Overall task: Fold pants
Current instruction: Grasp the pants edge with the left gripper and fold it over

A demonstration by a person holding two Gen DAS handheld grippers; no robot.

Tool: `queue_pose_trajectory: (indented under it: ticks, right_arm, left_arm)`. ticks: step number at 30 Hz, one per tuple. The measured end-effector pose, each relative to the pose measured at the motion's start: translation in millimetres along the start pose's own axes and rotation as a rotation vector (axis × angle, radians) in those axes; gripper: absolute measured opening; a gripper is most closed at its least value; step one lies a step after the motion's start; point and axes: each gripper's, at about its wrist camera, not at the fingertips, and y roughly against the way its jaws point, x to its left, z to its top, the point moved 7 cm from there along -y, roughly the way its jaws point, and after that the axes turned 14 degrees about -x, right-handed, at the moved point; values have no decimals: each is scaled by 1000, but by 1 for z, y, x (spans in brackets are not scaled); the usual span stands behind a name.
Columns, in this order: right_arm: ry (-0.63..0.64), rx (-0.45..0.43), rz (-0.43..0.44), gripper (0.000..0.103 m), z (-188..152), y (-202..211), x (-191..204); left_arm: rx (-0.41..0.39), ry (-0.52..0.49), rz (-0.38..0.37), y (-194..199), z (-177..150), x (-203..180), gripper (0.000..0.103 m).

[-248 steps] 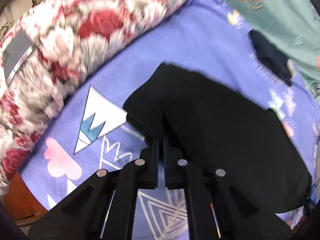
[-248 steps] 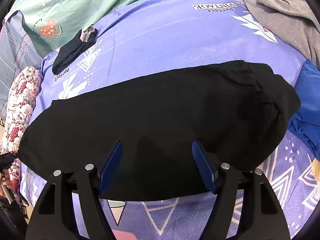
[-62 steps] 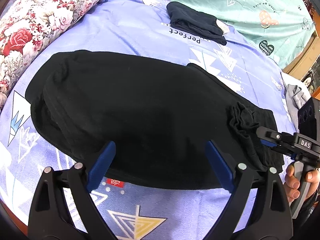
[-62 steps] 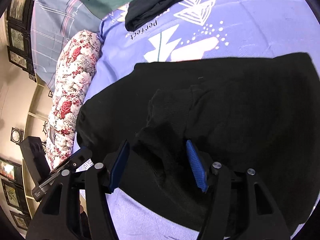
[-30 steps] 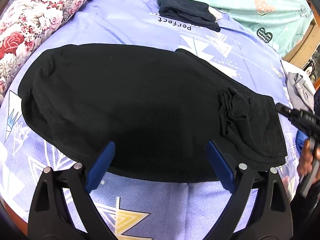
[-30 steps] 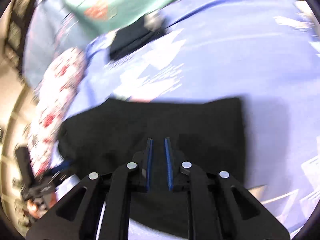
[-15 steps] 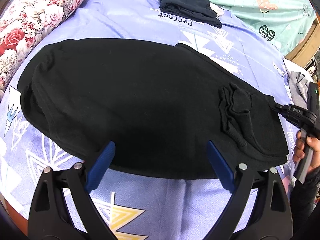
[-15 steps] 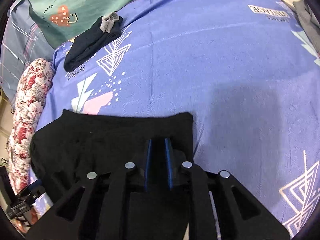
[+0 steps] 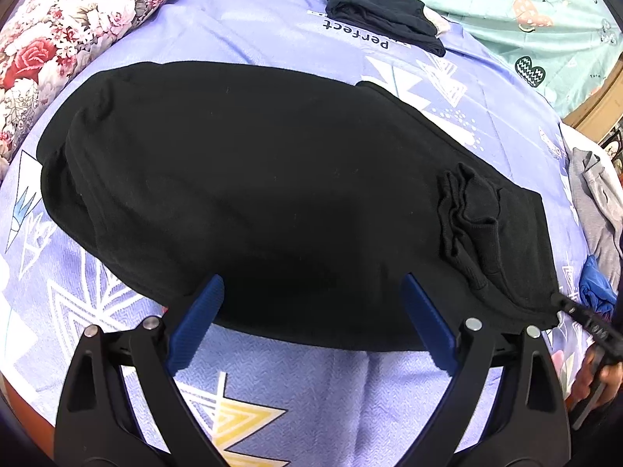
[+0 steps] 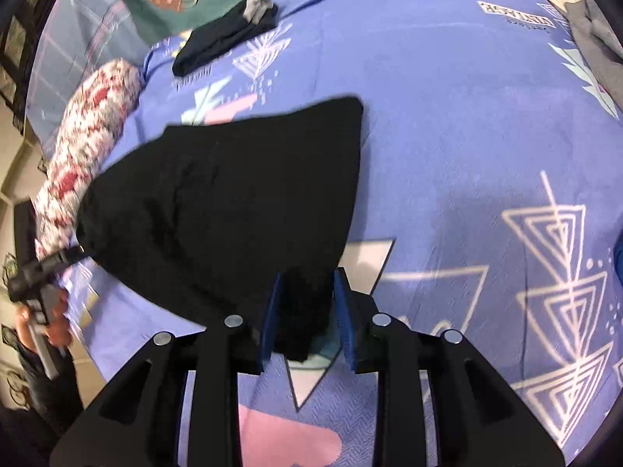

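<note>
The black pants (image 9: 272, 194) lie folded lengthwise on the purple patterned bedsheet (image 9: 311, 385), with a bunched cuff (image 9: 467, 214) on top near the right end. My left gripper (image 9: 311, 319) is open and empty, hovering over the pants' near edge. In the right wrist view the pants (image 10: 233, 194) stretch away to the left, and my right gripper (image 10: 305, 315) has its blue pads partly closed around the pants' near corner (image 10: 303, 303). The right gripper also shows at the right edge of the left wrist view (image 9: 584, 319).
A floral pillow (image 9: 58, 31) lies at the left. A folded dark garment (image 9: 381, 27) sits at the far side by a green blanket (image 9: 525, 7). Grey (image 9: 599, 194) and blue (image 9: 595, 292) clothes lie at the right.
My right gripper has moved to the pants' near right corner and its jaws, shut half a second ago, now stand wider around the fabric. The left gripper stayed open and nearly still.
</note>
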Motion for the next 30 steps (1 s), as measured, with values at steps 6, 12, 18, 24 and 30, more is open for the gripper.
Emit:
queue_pose_trajectory:
  ticks: [6,12,18,24,30]
  right_arm:
    - [-21,-14,-17,30,0,0,2]
    - [-14,-30,-5,39,-5,11,7]
    - [-53,-44,12,41,-8,11,3]
    - [-63,-101,35,57,4,16,9]
    - [-46,-133,-6,66,12,18,12]
  left_arm:
    - [-2,0,-6,5,0,-2,94]
    - [-5,23,-13,6,3,5,94]
    - [-23,29,-22,17,8,11,94]
    - [-71,102,21,35,23,50,94]
    - [-103,178,64,49,29,99,94]
